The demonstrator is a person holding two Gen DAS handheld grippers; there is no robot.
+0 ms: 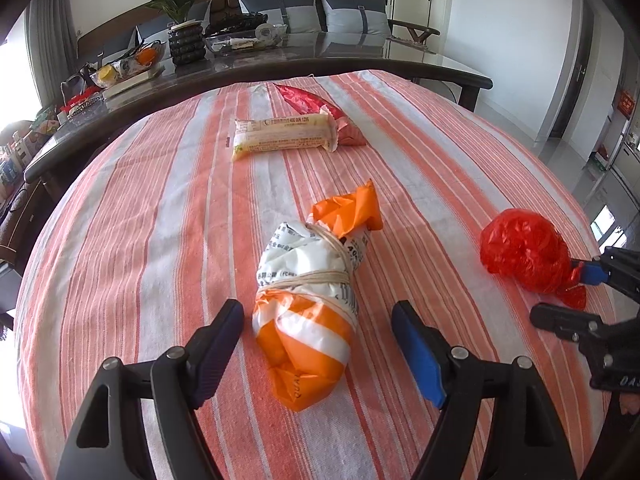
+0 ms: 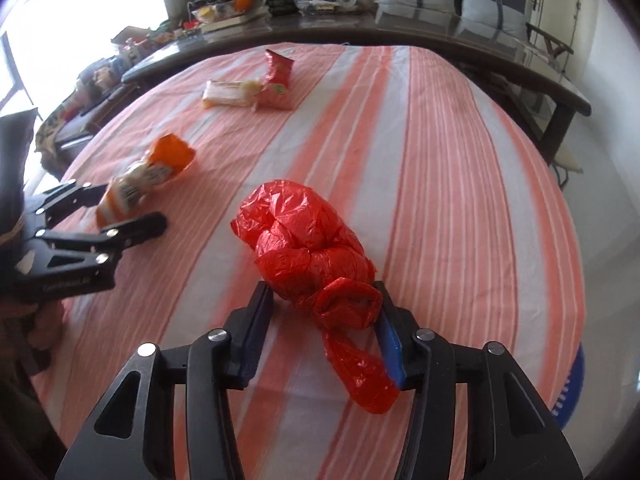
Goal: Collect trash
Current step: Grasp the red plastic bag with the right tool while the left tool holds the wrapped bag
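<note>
Red plastic, the knotted bag [image 2: 308, 240], sits between our right gripper [image 2: 326, 330] fingers, seemingly touched but not clamped, while the left gripper [image 1: 318, 328] gapes around the orange-and-white bundle [image 1: 312, 300]; all wrappers remain on the counter [image 1: 460, 168].

Pale yellow wrapper [image 1: 280, 136]: number "400 006 1295" legible along top edge; smaller print below too fine to read.

Orange-and-white bundle [image 1: 308, 312]: letters "QUA" on orange end nearest camera; "AQ" on white part near string; other black characters on white plastic, not legible.

Right tongs [image 1: 568, 292]: body bears "OAS", cut off at picture edge.

Left tongs [image 2: 124, 208]: light lettering on body, too blurred to read.
</note>
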